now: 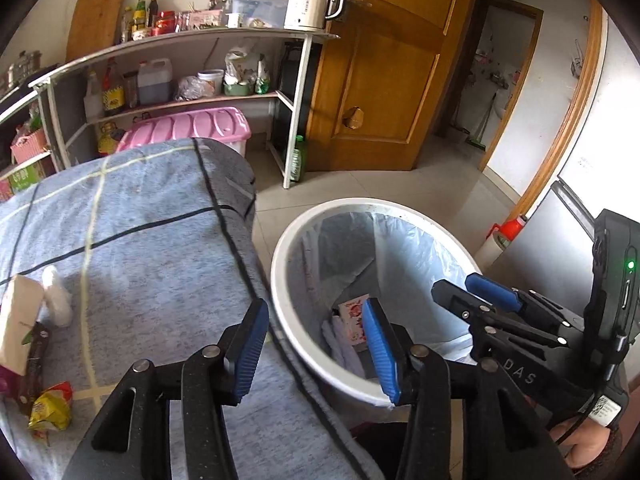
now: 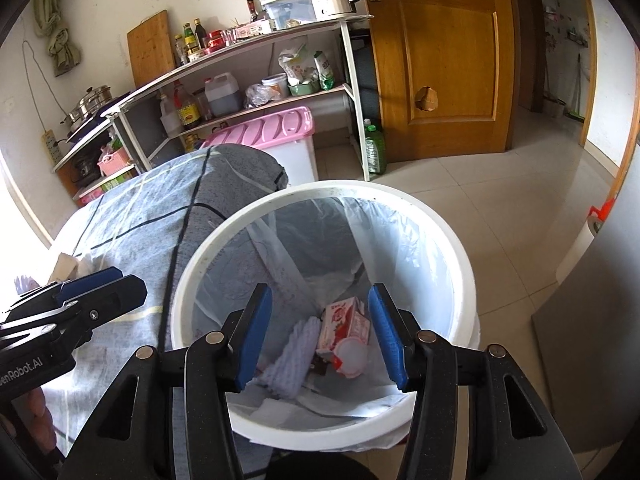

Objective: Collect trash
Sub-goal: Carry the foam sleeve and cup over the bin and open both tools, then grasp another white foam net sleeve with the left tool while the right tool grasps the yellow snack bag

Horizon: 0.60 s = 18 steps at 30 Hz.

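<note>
The right gripper (image 2: 318, 336) hangs with jaws apart and empty over the white bin (image 2: 436, 240) in the frame's middle. At the bin's bottom lie a carton (image 2: 344, 322) and a white cloth (image 2: 294, 356). The left gripper (image 2: 76, 292) is at left, over the blanket (image 2: 140, 216).

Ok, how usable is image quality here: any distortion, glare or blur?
Left wrist view: strong fisheye bending of the white shelf unit, dark vignette corners, sharp focus on the open left gripper. Right wrist view: window glare washes out the left edge, while the white lined trash bin and open right gripper are evenly lit.

Both tongs (image 1: 316, 350) (image 2: 322, 336) open, empty
</note>
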Each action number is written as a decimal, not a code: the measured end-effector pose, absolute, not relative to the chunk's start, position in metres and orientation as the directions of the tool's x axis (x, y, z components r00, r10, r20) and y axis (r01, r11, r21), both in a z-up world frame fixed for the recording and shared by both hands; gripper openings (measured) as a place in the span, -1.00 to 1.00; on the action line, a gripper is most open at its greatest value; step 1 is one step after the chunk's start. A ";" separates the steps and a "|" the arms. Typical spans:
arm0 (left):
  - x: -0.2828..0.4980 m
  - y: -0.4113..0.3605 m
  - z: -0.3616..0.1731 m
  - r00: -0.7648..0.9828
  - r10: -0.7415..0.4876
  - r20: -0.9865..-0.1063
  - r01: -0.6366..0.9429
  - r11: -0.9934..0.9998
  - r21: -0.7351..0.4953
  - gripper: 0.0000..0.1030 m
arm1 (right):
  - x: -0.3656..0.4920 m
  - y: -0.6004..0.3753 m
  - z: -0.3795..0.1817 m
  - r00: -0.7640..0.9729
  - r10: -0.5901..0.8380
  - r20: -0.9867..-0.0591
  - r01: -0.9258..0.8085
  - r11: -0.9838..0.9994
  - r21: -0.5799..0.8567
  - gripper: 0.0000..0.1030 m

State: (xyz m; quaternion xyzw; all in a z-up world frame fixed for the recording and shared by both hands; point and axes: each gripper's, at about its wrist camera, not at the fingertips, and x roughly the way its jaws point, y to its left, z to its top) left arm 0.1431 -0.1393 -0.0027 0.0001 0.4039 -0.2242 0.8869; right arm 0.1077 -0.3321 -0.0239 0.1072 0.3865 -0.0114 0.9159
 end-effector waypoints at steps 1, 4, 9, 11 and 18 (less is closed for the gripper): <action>0.141 -0.134 -0.002 0.577 -0.397 -0.714 0.393 0.901 -0.183 -0.04 | 0.107 -0.329 -0.022 0.704 0.069 -0.707 0.098 0.976 0.193 0.00; 0.135 -0.118 0.002 0.593 -0.391 -0.704 0.373 0.908 -0.190 -0.04 | 0.103 -0.319 -0.015 0.719 0.085 -0.690 0.079 0.976 0.203 0.00; 0.122 -0.087 0.006 0.641 -0.352 -0.682 0.315 0.931 -0.184 -0.04 | 0.096 -0.294 -0.001 0.743 0.131 -0.656 0.023 0.975 0.221 0.00; 0.118 -0.071 0.006 0.651 -0.333 -0.682 0.284 0.940 -0.187 -0.04 | 0.094 -0.283 0.002 0.745 0.150 -0.649 0.000 0.974 0.225 0.00; 0.104 -0.010 0.005 0.701 -0.223 -0.677 0.154 0.975 -0.161 -0.03 | 0.098 -0.236 0.001 0.730 0.228 -0.644 -0.093 0.967 0.236 0.02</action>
